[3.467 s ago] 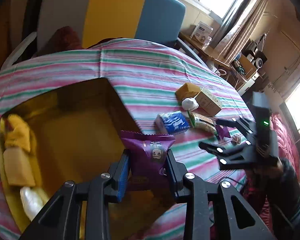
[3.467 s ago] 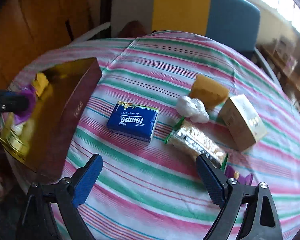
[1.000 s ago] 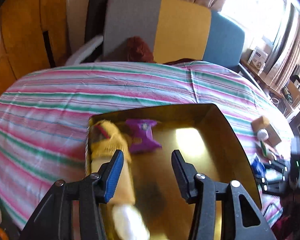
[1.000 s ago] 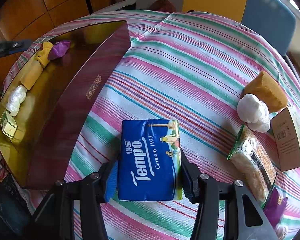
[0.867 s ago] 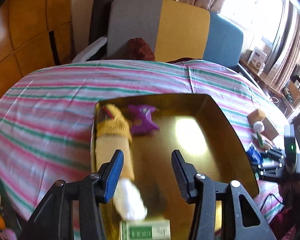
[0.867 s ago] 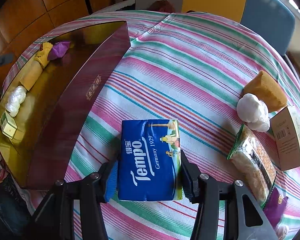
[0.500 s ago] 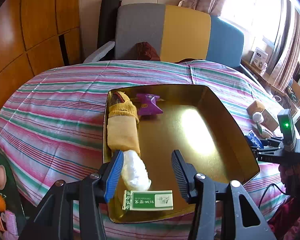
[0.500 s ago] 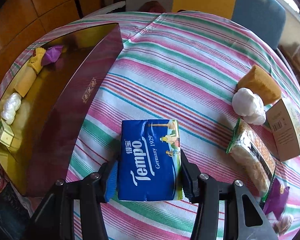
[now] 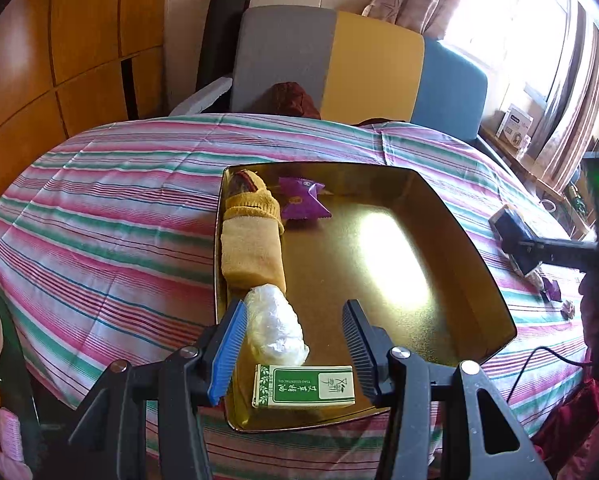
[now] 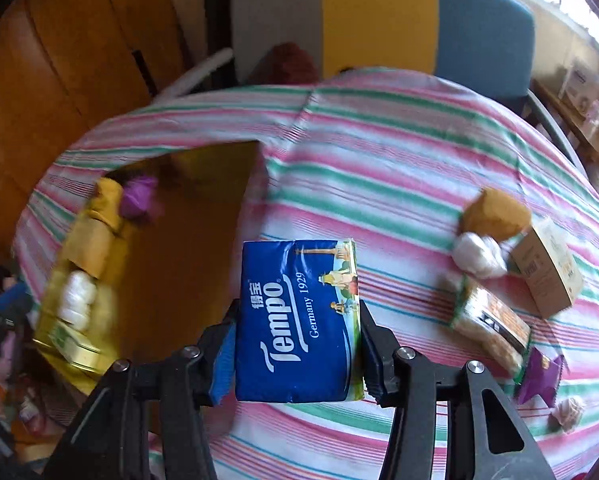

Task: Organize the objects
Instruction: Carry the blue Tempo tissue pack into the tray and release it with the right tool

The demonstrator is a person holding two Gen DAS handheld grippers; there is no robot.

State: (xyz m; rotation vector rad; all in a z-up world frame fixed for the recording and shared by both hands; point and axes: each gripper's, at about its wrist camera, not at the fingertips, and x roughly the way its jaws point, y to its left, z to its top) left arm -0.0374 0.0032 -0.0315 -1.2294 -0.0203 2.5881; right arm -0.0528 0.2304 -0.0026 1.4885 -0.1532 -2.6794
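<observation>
A gold tray (image 9: 475, 264) lies on the striped tablecloth. It holds a rolled yellow cloth (image 9: 251, 248), a purple snack packet (image 9: 301, 204), a white plastic wad (image 9: 275, 324) and a green box (image 9: 303, 386). My left gripper (image 9: 293, 320) hangs open above the tray's near end, gripping nothing. My right gripper (image 10: 298, 320) is shut on a blue Tempo tissue pack (image 10: 295, 312), held clear above the cloth just right of the tray (image 10: 187, 264). In the left wrist view, that right gripper (image 9: 515, 244) shows at the far right with the pack.
Right of the tissue pack lie a yellow sponge (image 10: 495, 208), a white wad (image 10: 477, 256), a cardboard box (image 10: 547, 272), a foil snack pack (image 10: 491, 328) and a purple packet (image 10: 539, 372). A grey, yellow and blue chair (image 9: 331, 64) stands behind the table.
My right gripper has lifted the tissue pack off the cloth and swung it toward the tray. My left gripper, which earlier held the purple packet, has drawn back over the tray's near end.
</observation>
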